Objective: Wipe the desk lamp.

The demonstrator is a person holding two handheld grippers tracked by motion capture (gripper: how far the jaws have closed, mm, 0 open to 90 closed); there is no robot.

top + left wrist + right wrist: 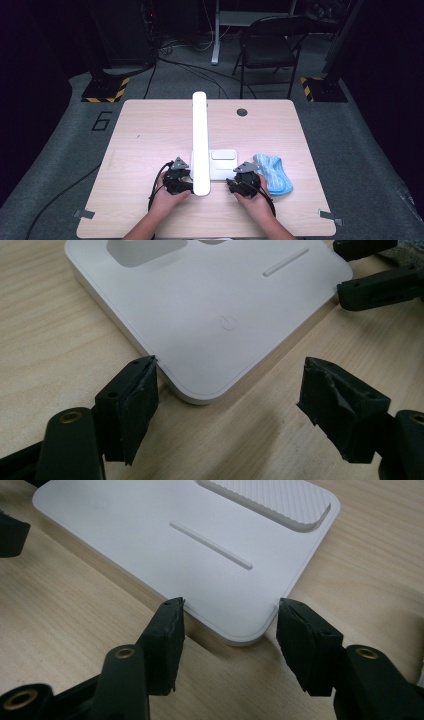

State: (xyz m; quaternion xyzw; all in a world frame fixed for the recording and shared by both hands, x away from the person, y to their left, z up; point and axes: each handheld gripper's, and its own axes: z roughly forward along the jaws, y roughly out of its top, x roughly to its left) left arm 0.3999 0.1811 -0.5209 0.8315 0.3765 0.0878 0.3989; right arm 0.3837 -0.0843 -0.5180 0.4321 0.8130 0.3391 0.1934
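I see left gripper [227, 400] jaws apart astride lamp base [210, 305] corner | right gripper [227, 640] pads touching another corner | table [150, 130]

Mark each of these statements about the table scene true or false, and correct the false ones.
1. A white desk lamp stands on the wooden table. True.
2. The left gripper has a corner of the lamp's flat base between its jaws. True.
3. The right gripper is lifted high above the table. False: it is low at the tabletop, with a base corner between its jaws.
4. A red cloth lies to the left of the lamp. False: a blue cloth lies to its right.
5. The lamp's base carries a round power symbol. True.
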